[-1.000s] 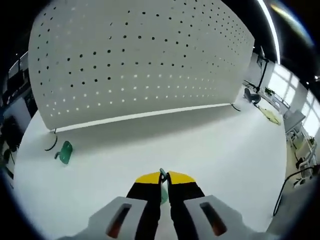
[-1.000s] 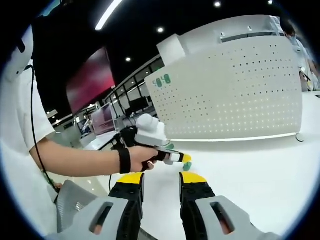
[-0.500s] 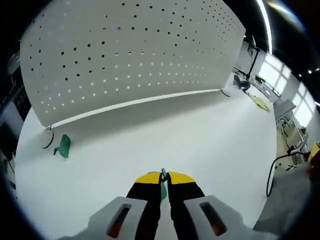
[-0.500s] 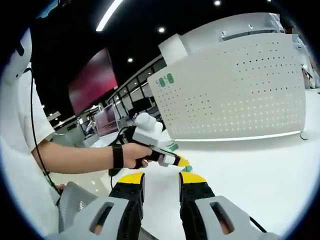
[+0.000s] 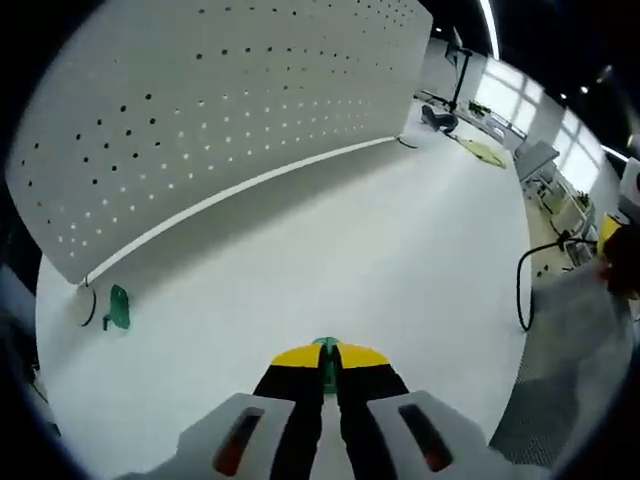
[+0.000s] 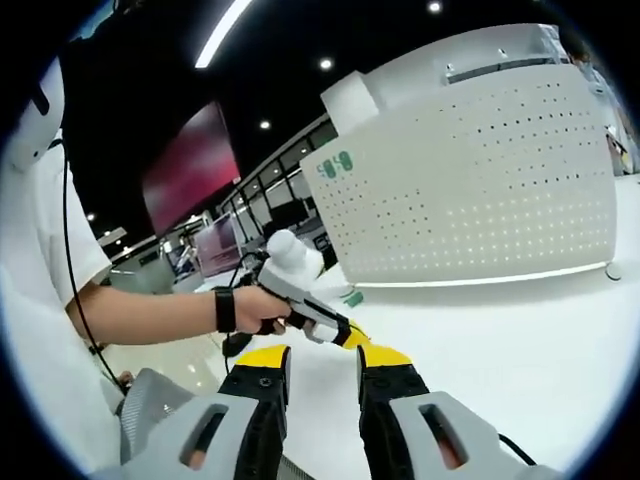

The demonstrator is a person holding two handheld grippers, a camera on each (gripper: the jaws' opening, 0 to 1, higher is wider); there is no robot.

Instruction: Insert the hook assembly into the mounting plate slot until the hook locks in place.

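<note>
A green hook [image 5: 326, 349] is pinched by the left gripper [image 5: 326, 362]; the right gripper [image 6: 322, 360] is held released. The far pegboard [image 5: 200, 130] slot could be missed.

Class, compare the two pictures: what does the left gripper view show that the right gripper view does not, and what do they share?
Left gripper view: the left claw shut on a small green plastic hook, a second green plastic piece lying by the board's corner, and a black cable. Right gripper view: the open right claw, and a person's hand with a black wristband. Shared: the white perforated board and the white table.
</note>
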